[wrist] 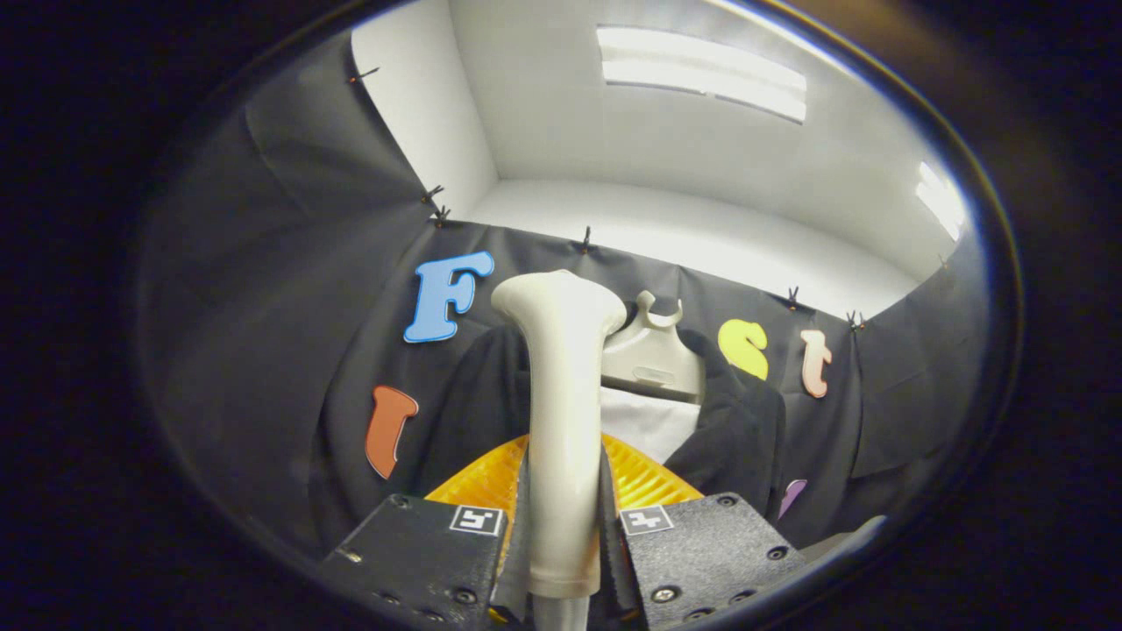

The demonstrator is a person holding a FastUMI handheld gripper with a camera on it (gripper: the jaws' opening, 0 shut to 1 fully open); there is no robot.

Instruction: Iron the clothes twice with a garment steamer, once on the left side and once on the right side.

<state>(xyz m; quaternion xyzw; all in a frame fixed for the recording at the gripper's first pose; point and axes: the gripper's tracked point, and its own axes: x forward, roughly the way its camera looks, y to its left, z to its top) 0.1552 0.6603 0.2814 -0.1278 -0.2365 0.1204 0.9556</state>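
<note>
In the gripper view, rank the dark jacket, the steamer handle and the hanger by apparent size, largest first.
1. Dark jacket, spreading past both sides of the handle.
2. Steamer handle, clamped between the gripper fingers; its nearness to the camera inflates it.
3. Hanger, partly hidden behind the handle, so its full size is unsure.

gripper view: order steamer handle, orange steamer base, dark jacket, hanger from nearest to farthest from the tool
1. steamer handle, clamped between the tool's fingers
2. orange steamer base, just ahead of the fingers
3. dark jacket, beyond them
4. hanger, inside the jacket's collar; too close to call
</note>
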